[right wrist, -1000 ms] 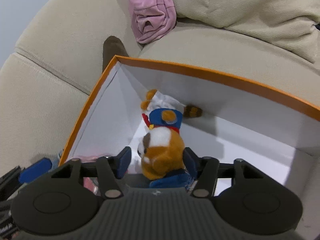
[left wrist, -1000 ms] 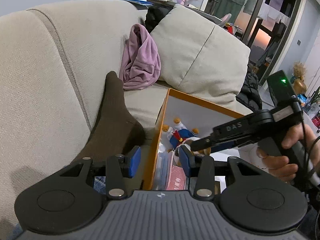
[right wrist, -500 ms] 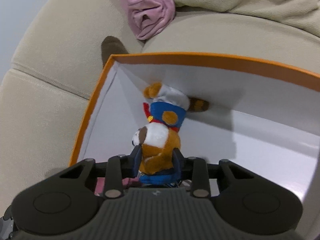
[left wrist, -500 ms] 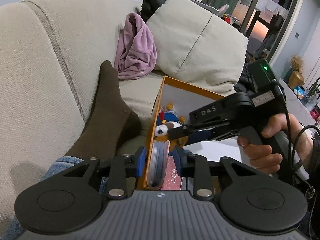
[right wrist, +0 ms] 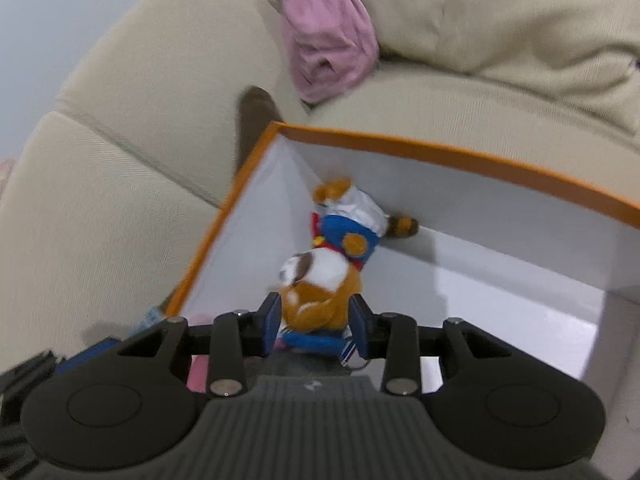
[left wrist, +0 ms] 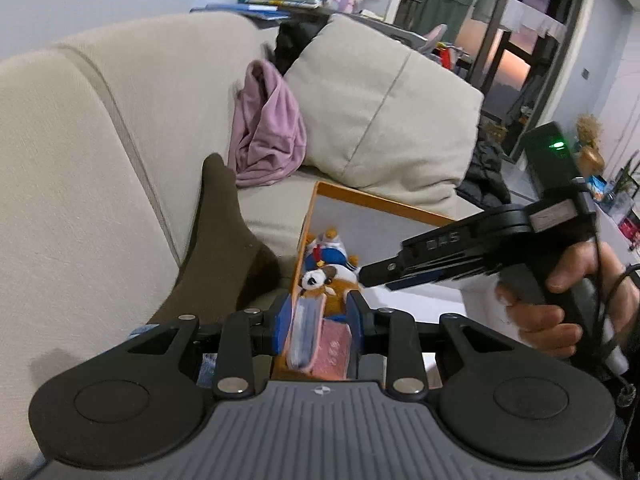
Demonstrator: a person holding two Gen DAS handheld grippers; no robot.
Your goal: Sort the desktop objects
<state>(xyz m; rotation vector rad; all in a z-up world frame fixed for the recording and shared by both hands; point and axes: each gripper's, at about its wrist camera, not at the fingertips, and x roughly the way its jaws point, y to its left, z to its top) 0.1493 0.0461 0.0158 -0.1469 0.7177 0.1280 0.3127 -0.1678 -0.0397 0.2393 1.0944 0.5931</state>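
Observation:
An orange-rimmed white box (right wrist: 460, 158) sits on a beige sofa; its rim also shows in the left wrist view (left wrist: 384, 200). A plush dog (right wrist: 328, 268) in blue and white clothes lies in the box's left corner. My right gripper (right wrist: 316, 320) is shut on the plush dog's lower body. In the left wrist view the plush dog (left wrist: 328, 268) shows with the right gripper (left wrist: 360, 276) reaching in from the right. My left gripper (left wrist: 318, 318) is shut around the box's left wall, a blue booklet (left wrist: 306, 332) and a pink booklet (left wrist: 332, 350).
A pink cloth (right wrist: 328, 36) lies on the sofa behind the box, beside a large beige cushion (left wrist: 380, 112). A foot in a brown sock (left wrist: 216, 256) rests left of the box. A doorway and cluttered shelves lie beyond the sofa.
My right gripper closed on the plush dog. My left gripper closed on the box's left wall and the booklets. Both views shifted slightly.

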